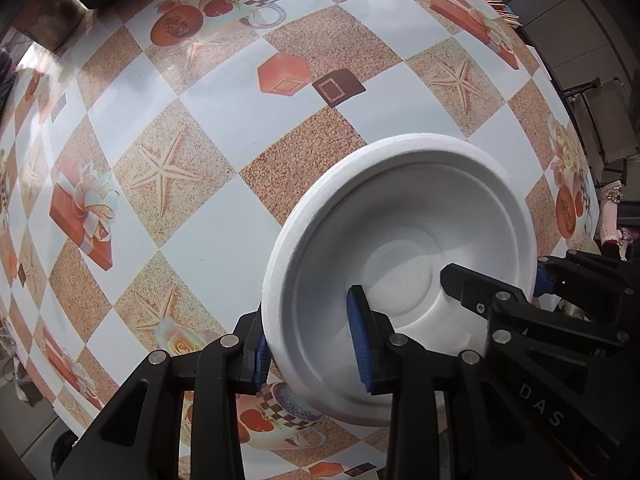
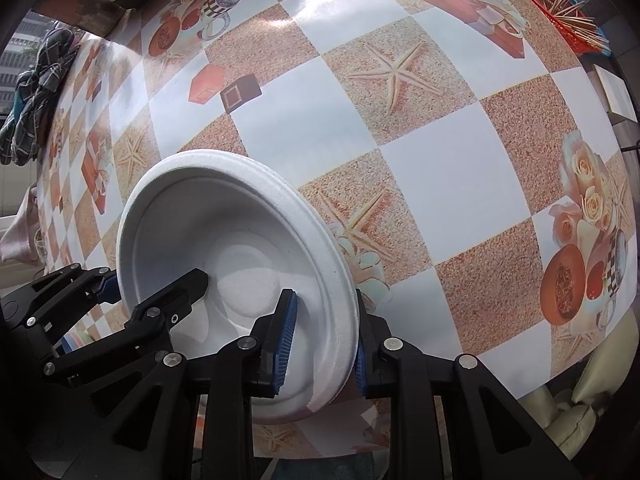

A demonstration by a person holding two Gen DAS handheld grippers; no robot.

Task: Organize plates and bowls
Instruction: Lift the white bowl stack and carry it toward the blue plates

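A white foam bowl (image 1: pixel 400 276) sits upright on the bench (image 1: pixel 208 248), which is covered by a checkered oilcloth printed with starfish, gift boxes, roses and cups. Both grippers grasp this bowl at opposite sides of its rim.

In the left wrist view the bowl fills the 4 o'clock part of the picture. The left gripper (image 1: pixel 310 344) is clenched on the rim at the bowl's 8 o'clock side: one blue pad lies inside against the wall, the other outside under the lip. The right gripper (image 1: pixel 492 284) enters from 3 o'clock, with one black finger reaching into the bowl and the other outside the rim.

In the right wrist view the bowl (image 2: pixel 240 256) lies toward 8 o'clock. The right gripper (image 2: pixel 320 340) pinches the rim at the bowl's 4 o'clock side, blue pads on the inner wall and outer lip. The left gripper (image 2: pixel 156 284) comes in from 9 o'clock, straddling the opposite rim.

A red basket of wooden skewers (image 2: pixel 568 12) stands at the bench's far edge near 1 o'clock, and a dark checked cloth (image 2: pixel 36 88) lies at 10 o'clock.
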